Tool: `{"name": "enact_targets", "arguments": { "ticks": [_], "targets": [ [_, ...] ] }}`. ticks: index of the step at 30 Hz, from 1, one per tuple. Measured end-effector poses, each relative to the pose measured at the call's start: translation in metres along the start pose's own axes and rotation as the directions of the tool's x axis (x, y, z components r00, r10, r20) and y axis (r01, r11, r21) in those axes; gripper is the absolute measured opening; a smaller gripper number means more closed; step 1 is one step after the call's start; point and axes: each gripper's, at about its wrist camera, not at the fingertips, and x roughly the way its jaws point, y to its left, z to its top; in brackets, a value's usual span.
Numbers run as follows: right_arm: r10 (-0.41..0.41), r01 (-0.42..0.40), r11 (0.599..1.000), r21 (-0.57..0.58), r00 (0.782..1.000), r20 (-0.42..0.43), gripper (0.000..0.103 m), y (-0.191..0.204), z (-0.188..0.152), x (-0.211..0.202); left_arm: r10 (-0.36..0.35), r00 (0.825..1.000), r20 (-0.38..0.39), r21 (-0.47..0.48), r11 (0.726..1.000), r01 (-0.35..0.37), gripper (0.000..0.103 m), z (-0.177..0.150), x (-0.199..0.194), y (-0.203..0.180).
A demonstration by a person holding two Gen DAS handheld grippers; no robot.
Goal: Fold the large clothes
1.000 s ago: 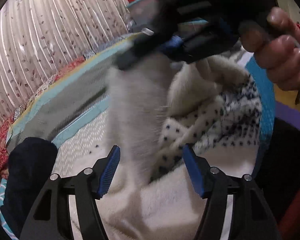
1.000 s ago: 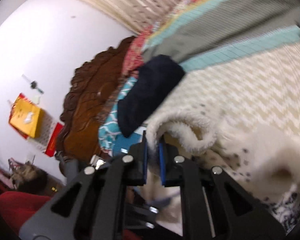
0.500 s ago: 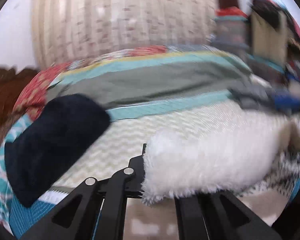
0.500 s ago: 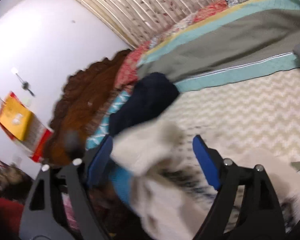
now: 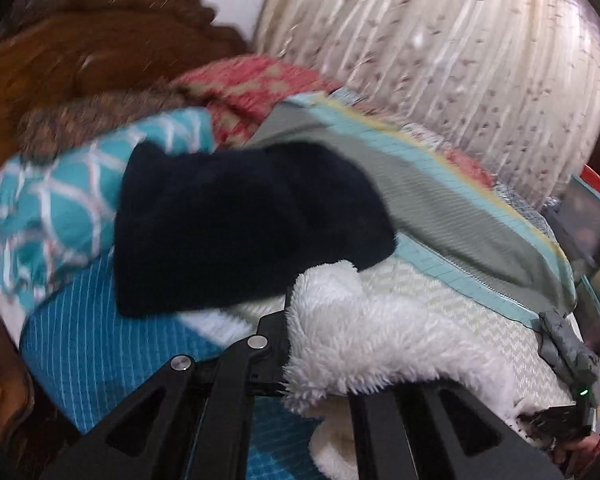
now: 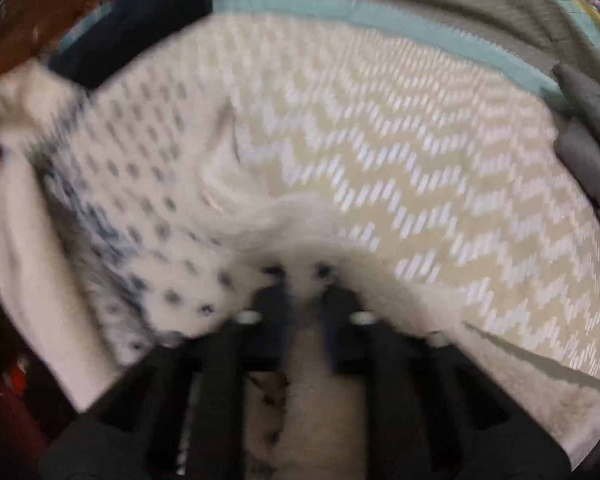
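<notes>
Chevron-weave bedspread under a fleece garment pinched at two points.

Left gripper is closed on a shaggy white fold of the fleece garment; a second ago its jaws stood wide apart. Right gripper, spread open half a second ago, now looks clamped on a cream fold, though blur softens its tips. Dotted knit side of the garment stretches leftward across the bed. Beyond lie a navy cloth, a teal patterned pillow, carved wooden headboard and pleated curtain. No writing is legible.
</notes>
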Motion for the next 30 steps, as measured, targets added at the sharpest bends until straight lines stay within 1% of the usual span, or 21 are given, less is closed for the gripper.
{"name": "enact_targets", "arguments": {
  "ticks": [2,3,5,7,9,10,11,12,13,14,15,16,18,19,20,22,24,26,27,28,30],
  "targets": [
    [-0.015,0.000,0.996,0.087,0.986,0.165,0.006,-0.024,0.021,-0.049,-0.062,0.998,0.025,-0.043,0.997,0.063,0.011,0.002,-0.008,0.007],
    [-0.020,-0.007,0.992,0.123,0.975,0.219,0.005,-0.035,0.030,-0.068,-0.085,0.995,0.054,-0.047,0.995,0.087,0.011,0.008,-0.012,0.005],
    [-0.089,0.032,0.984,0.176,0.940,0.330,0.006,-0.059,0.065,-0.112,-0.127,0.987,0.096,-0.043,0.990,0.132,0.011,0.020,-0.016,-0.004],
    [-0.170,0.092,0.973,0.212,0.906,0.387,0.006,-0.074,0.096,-0.133,-0.157,0.977,0.146,-0.025,0.986,0.163,0.011,0.029,-0.018,-0.022],
    [-0.209,0.106,0.958,0.266,0.893,0.399,0.012,-0.089,0.121,-0.130,-0.130,0.973,0.189,-0.034,0.990,0.139,0.011,0.030,-0.013,-0.034],
    [-0.216,0.097,0.947,0.307,0.898,0.384,0.042,-0.097,0.127,-0.120,-0.097,0.976,0.193,-0.045,0.993,0.107,0.011,0.028,-0.002,-0.038],
    [-0.233,0.099,0.929,0.357,0.905,0.356,0.082,-0.107,0.130,-0.102,-0.049,0.983,0.175,-0.037,0.998,0.057,0.012,0.023,0.008,-0.040],
    [-0.241,0.103,0.919,0.381,0.910,0.336,0.088,-0.106,0.128,-0.094,0.012,0.993,0.120,-0.010,1.000,-0.011,0.013,0.018,0.030,-0.045],
    [-0.246,0.111,0.907,0.405,0.922,0.299,0.088,-0.107,0.122,-0.078,0.073,0.997,0.017,0.021,0.997,-0.073,0.013,0.010,0.060,-0.046],
    [-0.234,0.104,0.902,0.419,0.934,0.270,0.087,-0.103,0.113,-0.063,0.120,0.989,-0.091,0.044,0.992,-0.117,0.013,0.001,0.082,-0.045],
    [-0.180,0.052,0.904,0.424,0.947,0.267,0.087,-0.097,0.096,-0.054,0.160,0.966,-0.205,0.061,0.987,-0.151,0.013,-0.010,0.104,-0.042],
    [-0.133,0.005,0.910,0.416,0.951,0.280,0.087,-0.092,0.081,-0.050,0.166,0.933,-0.318,0.060,0.986,-0.155,0.013,-0.028,0.122,-0.038],
    [-0.005,-0.123,0.923,0.364,0.944,0.331,0.087,-0.069,0.034,-0.053,0.138,0.926,-0.352,0.073,0.990,-0.120,0.013,-0.049,0.124,-0.036],
    [0.024,-0.149,0.925,0.349,0.941,0.337,0.087,-0.062,0.017,-0.055,0.132,0.920,-0.369,0.101,0.990,-0.102,0.013,-0.063,0.121,-0.037],
    [0.062,-0.177,0.928,0.327,0.941,0.332,0.087,-0.049,-0.014,-0.058,0.109,0.916,-0.386,0.102,0.992,-0.075,0.014,-0.070,0.118,-0.036],
    [0.115,-0.212,0.930,0.301,0.944,0.310,0.087,-0.034,-0.066,-0.061,0.003,0.904,-0.427,0.048,0.999,0.019,0.016,-0.085,0.103,-0.030],
    [0.159,-0.241,0.917,0.318,0.951,0.264,0.088,-0.021,-0.105,-0.058,-0.057,0.895,-0.442,0.009,0.998,0.068,0.017,-0.094,0.089,-0.024],
    [0.230,-0.294,0.887,0.357,0.950,0.209,0.088,-0.005,-0.145,-0.049,-0.122,0.884,-0.452,-0.049,0.992,0.112,0.019,-0.100,0.077,-0.013],
    [0.261,-0.311,0.879,0.361,0.948,0.183,0.088,0.004,-0.158,-0.044,-0.148,0.882,-0.448,-0.080,0.989,0.126,0.020,-0.101,0.072,-0.007],
    [0.281,-0.325,0.875,0.358,0.944,0.171,0.087,0.013,-0.164,-0.040,-0.147,0.887,-0.438,-0.101,0.988,0.114,0.021,-0.100,0.070,0.001],
    [0.351,-0.387,0.849,0.359,0.922,0.164,0.085,0.029,-0.172,-0.028,-0.074,0.903,-0.424,-0.100,0.994,0.035,0.021,-0.092,0.072,0.017]
  ]
}}
